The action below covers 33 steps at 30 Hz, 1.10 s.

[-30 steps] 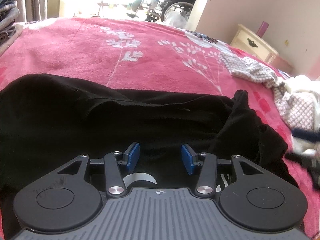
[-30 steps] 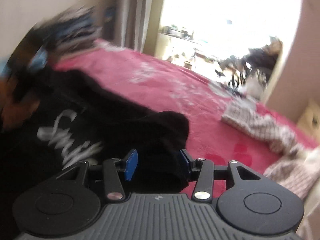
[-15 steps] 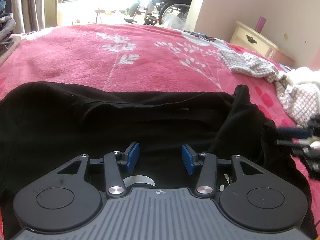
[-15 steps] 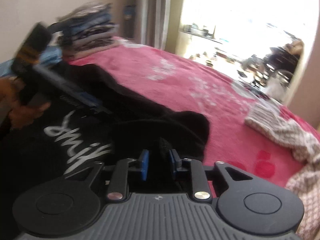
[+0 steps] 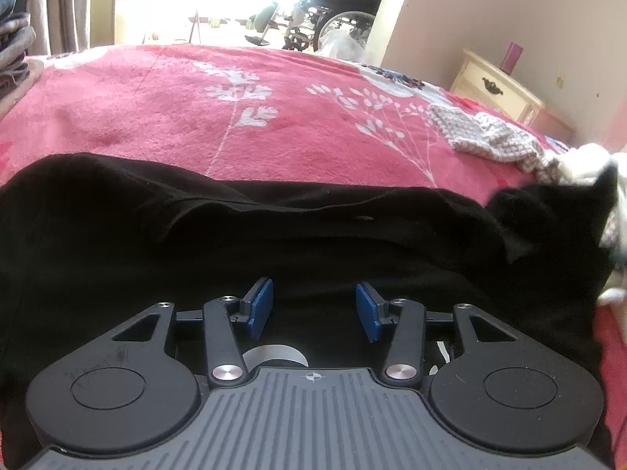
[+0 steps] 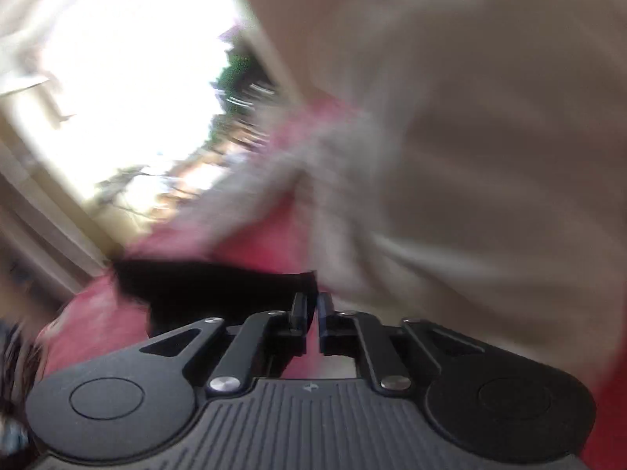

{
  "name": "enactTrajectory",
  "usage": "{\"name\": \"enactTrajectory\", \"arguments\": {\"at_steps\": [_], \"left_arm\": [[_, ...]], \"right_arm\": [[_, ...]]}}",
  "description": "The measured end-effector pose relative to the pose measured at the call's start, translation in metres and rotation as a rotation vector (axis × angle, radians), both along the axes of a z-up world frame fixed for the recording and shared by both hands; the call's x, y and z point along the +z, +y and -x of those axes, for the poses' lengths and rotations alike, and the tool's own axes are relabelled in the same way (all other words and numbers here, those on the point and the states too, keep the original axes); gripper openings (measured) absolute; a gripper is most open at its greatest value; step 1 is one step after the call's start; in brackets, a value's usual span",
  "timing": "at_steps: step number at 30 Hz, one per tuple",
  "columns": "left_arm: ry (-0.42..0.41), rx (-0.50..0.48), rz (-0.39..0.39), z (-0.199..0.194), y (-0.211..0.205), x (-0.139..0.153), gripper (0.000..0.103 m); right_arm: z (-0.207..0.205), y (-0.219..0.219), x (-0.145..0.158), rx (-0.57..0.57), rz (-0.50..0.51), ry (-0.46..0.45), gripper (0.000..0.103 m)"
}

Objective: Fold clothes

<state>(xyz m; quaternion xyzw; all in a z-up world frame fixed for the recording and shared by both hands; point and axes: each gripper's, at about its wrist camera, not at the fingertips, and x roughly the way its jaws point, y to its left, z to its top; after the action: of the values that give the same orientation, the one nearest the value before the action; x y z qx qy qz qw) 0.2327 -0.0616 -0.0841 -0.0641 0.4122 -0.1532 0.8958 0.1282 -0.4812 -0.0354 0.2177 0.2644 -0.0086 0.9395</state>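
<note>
A black shirt (image 5: pixel 313 235) lies spread across the red flowered bedspread (image 5: pixel 196 117). My left gripper (image 5: pixel 313 309) hovers low over its near part, blue pads wide apart and nothing between them. The shirt's right sleeve (image 5: pixel 568 203) is stretched out toward the right edge of the left wrist view. The right wrist view is badly smeared by motion. In it my right gripper (image 6: pixel 311 307) has its fingers almost together on a corner of the black shirt (image 6: pixel 215 286), which trails off to the left.
A checked garment (image 5: pixel 482 137) and a white cloth (image 5: pixel 584 160) lie on the bed at the right. A cream nightstand (image 5: pixel 497 86) stands by the wall beyond. Folded clothes (image 5: pixel 11 51) are stacked at the far left. A wheelchair (image 5: pixel 341 8) sits past the bed.
My right gripper went from open to shut on the bunched black sleeve, then swung fast to the right, pulling the sleeve outward. The left gripper stayed open and nearly still.
</note>
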Motion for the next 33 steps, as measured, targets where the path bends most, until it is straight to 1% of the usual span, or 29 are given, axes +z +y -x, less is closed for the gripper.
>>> {"name": "enactTrajectory", "arguments": {"at_steps": [3,4,5,8,10,11,13,14,16,17,19,20,21,22,23,24,25,26,27,28,30,33], "left_arm": [[-0.001,-0.003,0.014,-0.001,0.004,0.002,0.047],[-0.002,-0.004,0.018,0.0,0.006,0.003,0.047],[-0.006,-0.006,0.021,0.0,0.01,0.005,0.047],[-0.035,-0.013,0.014,0.001,0.025,0.015,0.047],[-0.065,-0.019,-0.019,-0.001,0.034,0.021,0.047],[-0.081,-0.023,-0.038,-0.001,0.039,0.024,0.047],[-0.103,-0.015,-0.07,-0.005,0.045,0.027,0.047],[-0.109,-0.005,-0.082,-0.008,0.048,0.027,0.047],[-0.101,-0.001,-0.111,-0.014,0.048,0.024,0.047],[-0.095,0.0,-0.126,-0.017,0.048,0.022,0.047],[-0.079,0.008,-0.183,-0.022,0.044,0.017,0.046],[-0.071,0.024,-0.195,-0.025,0.044,0.014,0.042],[-0.063,0.044,-0.198,-0.027,0.044,0.012,0.037],[-0.058,0.063,-0.188,-0.028,0.046,0.011,0.034],[-0.054,0.082,-0.174,-0.03,0.049,0.01,0.033],[-0.055,0.095,-0.167,-0.032,0.05,0.009,0.03],[-0.057,0.103,-0.166,-0.034,0.051,0.009,0.028],[-0.053,0.11,-0.163,-0.037,0.052,0.009,0.025],[-0.046,0.117,-0.161,-0.039,0.052,0.009,0.02],[-0.041,0.124,-0.165,-0.042,0.052,0.009,0.017],[-0.039,0.14,-0.178,-0.048,0.051,0.009,0.007],[-0.07,0.177,-0.185,-0.053,0.051,0.016,0.003]], "right_arm": [[0.007,0.009,0.006,0.0,0.057,-0.007,0.016],[0.009,0.012,0.009,0.0,0.076,-0.009,0.022],[0.012,0.014,0.011,0.0,0.095,-0.011,0.025],[0.019,0.023,0.017,0.0,0.151,-0.018,0.025],[0.023,0.029,0.022,0.0,0.189,-0.022,0.027],[0.02,0.037,0.024,0.034,0.214,-0.025,0.029],[-0.007,0.075,0.027,0.231,0.276,-0.017,0.032],[-0.022,0.094,0.026,0.314,0.292,-0.006,0.032],[-0.049,0.129,0.02,0.442,0.312,0.028,0.032],[-0.061,0.145,0.015,0.488,0.323,0.048,0.032],[-0.078,0.17,0.003,0.535,0.351,0.089,0.032],[-0.085,0.182,-0.005,0.549,0.37,0.108,0.032],[-0.089,0.189,-0.012,0.542,0.389,0.118,0.032],[-0.092,0.189,-0.014,0.528,0.394,0.121,0.032],[-0.095,0.188,-0.016,0.515,0.399,0.125,0.028],[-0.097,0.188,-0.018,0.501,0.404,0.128,0.024],[-0.1,0.187,-0.02,0.487,0.409,0.131,0.011],[-0.103,0.187,-0.022,0.473,0.414,0.134,0.008],[-0.106,0.186,-0.024,0.459,0.419,0.137,0.007],[-0.108,0.186,-0.026,0.446,0.424,0.14,0.007],[-0.113,0.185,-0.028,0.42,0.436,0.137,0.006],[-0.125,0.184,-0.02,0.402,0.457,0.089,0.006]]}}
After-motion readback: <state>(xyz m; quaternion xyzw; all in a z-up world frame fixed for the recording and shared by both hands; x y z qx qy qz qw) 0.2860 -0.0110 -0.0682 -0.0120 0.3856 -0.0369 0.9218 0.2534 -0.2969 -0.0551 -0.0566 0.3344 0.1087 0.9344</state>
